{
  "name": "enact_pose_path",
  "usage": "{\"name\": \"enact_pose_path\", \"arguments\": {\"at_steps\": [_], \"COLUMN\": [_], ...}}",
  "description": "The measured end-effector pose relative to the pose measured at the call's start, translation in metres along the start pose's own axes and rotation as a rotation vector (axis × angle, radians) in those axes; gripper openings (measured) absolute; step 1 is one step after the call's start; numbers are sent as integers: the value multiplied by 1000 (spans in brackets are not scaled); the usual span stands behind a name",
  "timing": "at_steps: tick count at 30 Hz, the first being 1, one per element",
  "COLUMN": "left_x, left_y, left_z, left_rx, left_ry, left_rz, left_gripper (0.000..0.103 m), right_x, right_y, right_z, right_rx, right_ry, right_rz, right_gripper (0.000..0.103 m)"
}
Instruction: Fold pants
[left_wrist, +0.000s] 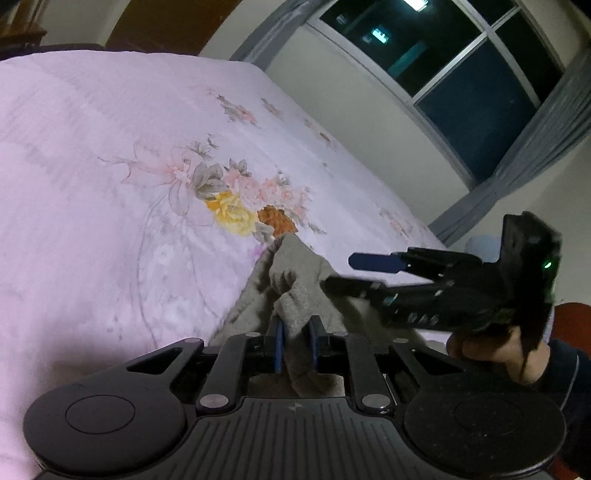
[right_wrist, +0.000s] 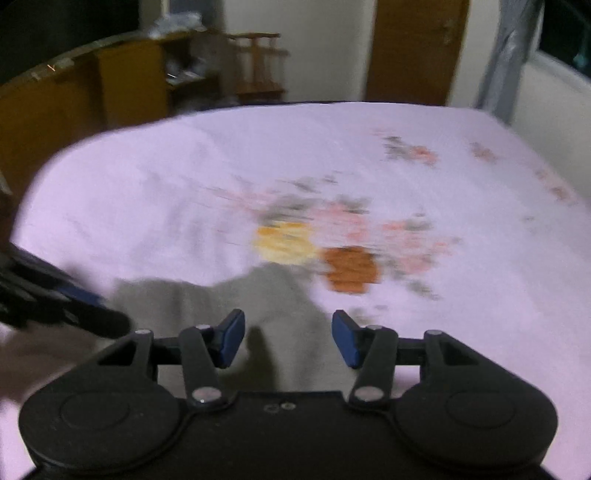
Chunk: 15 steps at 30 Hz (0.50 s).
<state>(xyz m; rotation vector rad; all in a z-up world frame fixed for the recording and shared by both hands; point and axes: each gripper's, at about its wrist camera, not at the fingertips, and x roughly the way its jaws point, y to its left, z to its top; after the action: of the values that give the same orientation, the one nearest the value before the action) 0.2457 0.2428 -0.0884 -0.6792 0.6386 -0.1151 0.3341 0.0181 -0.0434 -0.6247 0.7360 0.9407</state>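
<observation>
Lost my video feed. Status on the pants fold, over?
Left gripper shut on pants. Right gripper open, empty, over the pants. Pants bunched on bed, not folded. Nothing in the way.

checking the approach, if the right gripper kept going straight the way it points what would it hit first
Probably the grey pants: the open right gripper points down at them lying on the bed, with nothing between. The view is blurred, so depth is uncertain.

Bare bedsheet beyond bunched pants.
</observation>
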Motion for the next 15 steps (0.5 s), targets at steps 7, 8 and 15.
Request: {"name": "enact_pose_path", "arguments": {"at_steps": [7, 8, 15], "left_x": [-17, -14, -1], "left_y": [-25, -22, 23], "left_z": [4, 2, -19], "left_rx": [93, 94, -73], "left_ry": [-47, -36, -1], "left_rz": [-35, -14, 6], "left_gripper": [14, 14, 14], "right_x": [9, 5, -2], "right_y": [-3, -6, -20], "right_z": [-8, -9, -27], "right_rx": [-12, 8, 100], "right_ry": [5, -17, -74], "right_rz": [-9, -24, -40], "right_gripper": [0, 0, 0]}}
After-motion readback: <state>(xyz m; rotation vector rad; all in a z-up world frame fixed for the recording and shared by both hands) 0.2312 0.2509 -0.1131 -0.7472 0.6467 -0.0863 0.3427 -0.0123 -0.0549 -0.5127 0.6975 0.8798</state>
